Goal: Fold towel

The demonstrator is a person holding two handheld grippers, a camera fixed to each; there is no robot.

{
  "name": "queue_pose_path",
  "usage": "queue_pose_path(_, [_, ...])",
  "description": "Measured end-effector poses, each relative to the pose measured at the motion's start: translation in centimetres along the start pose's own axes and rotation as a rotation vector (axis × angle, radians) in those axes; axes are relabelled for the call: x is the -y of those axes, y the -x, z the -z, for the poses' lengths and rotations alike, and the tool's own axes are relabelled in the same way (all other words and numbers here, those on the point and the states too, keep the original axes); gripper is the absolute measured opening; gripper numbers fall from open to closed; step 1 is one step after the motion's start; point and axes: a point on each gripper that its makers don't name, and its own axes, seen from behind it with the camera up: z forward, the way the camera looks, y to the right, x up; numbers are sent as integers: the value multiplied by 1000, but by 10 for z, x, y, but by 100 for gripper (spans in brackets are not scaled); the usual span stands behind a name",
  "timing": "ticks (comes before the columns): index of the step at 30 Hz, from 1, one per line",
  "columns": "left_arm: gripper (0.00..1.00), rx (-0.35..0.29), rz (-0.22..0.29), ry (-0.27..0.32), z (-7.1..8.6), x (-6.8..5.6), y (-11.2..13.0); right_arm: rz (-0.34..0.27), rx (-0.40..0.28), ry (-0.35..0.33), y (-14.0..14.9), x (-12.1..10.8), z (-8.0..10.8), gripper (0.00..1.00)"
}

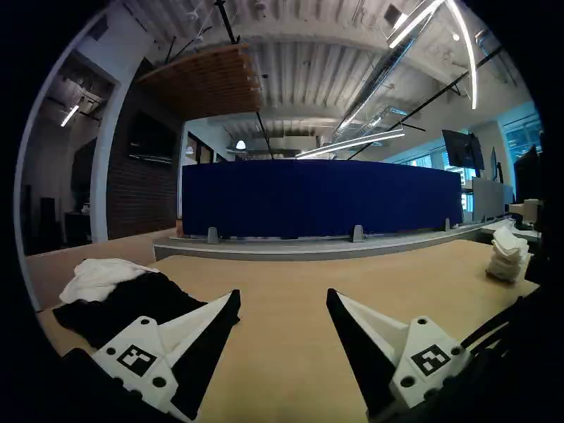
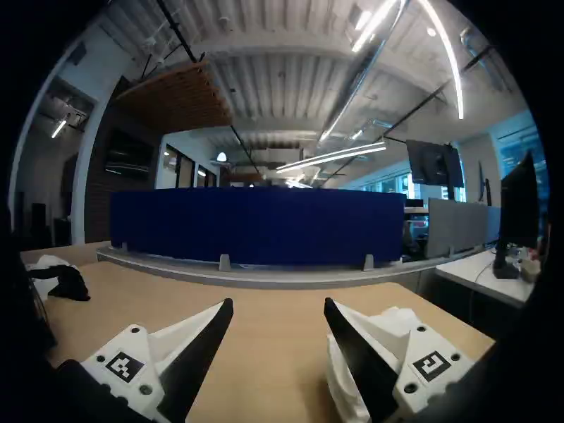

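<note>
You're holding the left gripper [image 1: 282, 310] wide open w/ nothing between the fingers, hovering low over the wooden table [image 1: 296, 282]. The right gripper [image 2: 277, 317] is gaping the same way, also empty, so neither tool is gripping cloth at the moment.

Where the work is sitting: in the left gripper view, a loose heap is lying at the table's left end, made of a crumpled white towel [image 1: 99, 276] w/ a black cloth [image 1: 134, 303] bunched in front of it, just beyond the left finger. At the far right edge a neat white stack [image 1: 507, 257] is standing, which looks like folded pieces. In the right gripper view that stack is sitting close in, right behind and under the right finger, though I can't tell if it's touching. A blue divider [image 1: 317, 197] is running along the back of the table.

Progress, as a judgement: you're looking to be between items. Some folding appears done, going by the stack, but the heap is waiting unfolded, approx. two pieces at least. No towel is lying spread flat in front of you, so what's left is picking one from the heap, laying it out, folding it, then adding it to the stack.
</note>
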Motion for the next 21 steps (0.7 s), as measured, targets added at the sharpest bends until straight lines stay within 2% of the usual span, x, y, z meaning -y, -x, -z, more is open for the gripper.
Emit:
queue_pose_path(11, [90,0,0,0,0,0,0,-44,18,22,47,-23,4,100])
queue_pose_path(21, [90,0,-1,0,0,1,0,-55,18,34,62,-30,7,100])
